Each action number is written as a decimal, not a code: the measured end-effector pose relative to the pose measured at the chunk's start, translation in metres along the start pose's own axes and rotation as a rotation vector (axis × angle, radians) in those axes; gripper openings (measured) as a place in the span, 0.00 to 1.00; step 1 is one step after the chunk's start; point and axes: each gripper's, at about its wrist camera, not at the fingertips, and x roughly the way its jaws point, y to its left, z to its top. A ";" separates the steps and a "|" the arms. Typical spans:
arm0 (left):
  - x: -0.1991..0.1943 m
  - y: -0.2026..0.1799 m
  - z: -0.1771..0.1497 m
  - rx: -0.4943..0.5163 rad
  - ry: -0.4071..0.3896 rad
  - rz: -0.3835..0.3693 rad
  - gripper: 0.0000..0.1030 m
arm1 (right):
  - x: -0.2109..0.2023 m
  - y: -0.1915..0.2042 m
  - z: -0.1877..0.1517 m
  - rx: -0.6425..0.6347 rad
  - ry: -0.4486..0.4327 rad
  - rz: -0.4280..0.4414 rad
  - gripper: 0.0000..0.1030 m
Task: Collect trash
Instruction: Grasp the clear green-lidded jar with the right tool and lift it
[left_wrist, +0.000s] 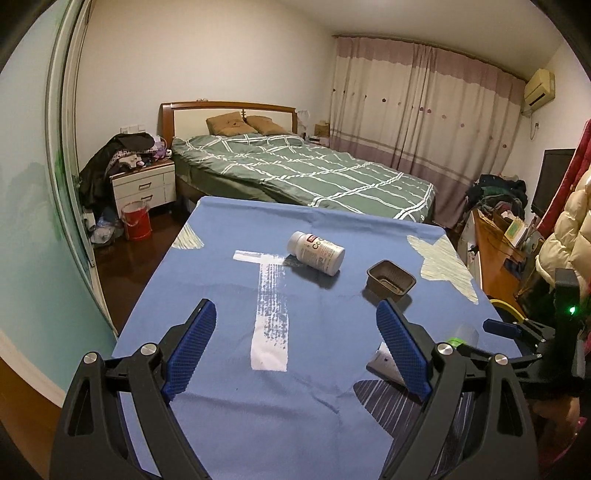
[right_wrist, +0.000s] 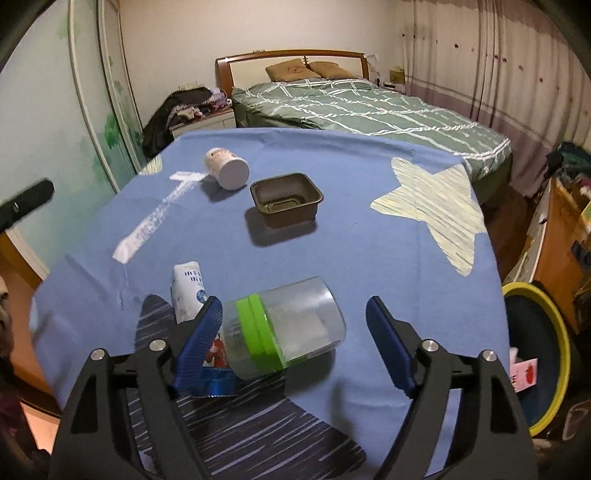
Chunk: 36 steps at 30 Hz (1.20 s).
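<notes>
The left gripper (left_wrist: 295, 343) hangs low and level, its blue-padded fingers (left_wrist: 192, 347) spread wide with nothing between them. Off to its right, the right gripper (right_wrist: 293, 336) sits at much the same height, angled slightly downward, jaws equally wide and gripping nothing. From the left wrist view, the right gripper's black frame shows at the edge, a green light glowing on it

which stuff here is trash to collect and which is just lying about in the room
Job:
- clear jar, green band, on its side
- white bottle, on its side
- brown tray
- milk carton
- bin, yellow rim, beside the table
- right gripper, open around the jar
- left gripper, open

Lying about:
- bed
- nightstand
- red bucket
- curtains
</notes>
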 end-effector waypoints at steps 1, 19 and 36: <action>0.001 0.000 0.000 0.002 -0.001 0.001 0.85 | 0.000 -0.004 -0.001 -0.002 0.003 0.002 0.80; 0.003 -0.019 0.001 0.032 0.018 -0.024 0.85 | 0.016 -0.025 -0.005 0.072 0.017 0.056 0.72; 0.029 -0.062 -0.010 0.102 0.080 -0.096 0.85 | -0.018 -0.141 -0.023 0.313 -0.050 -0.184 0.72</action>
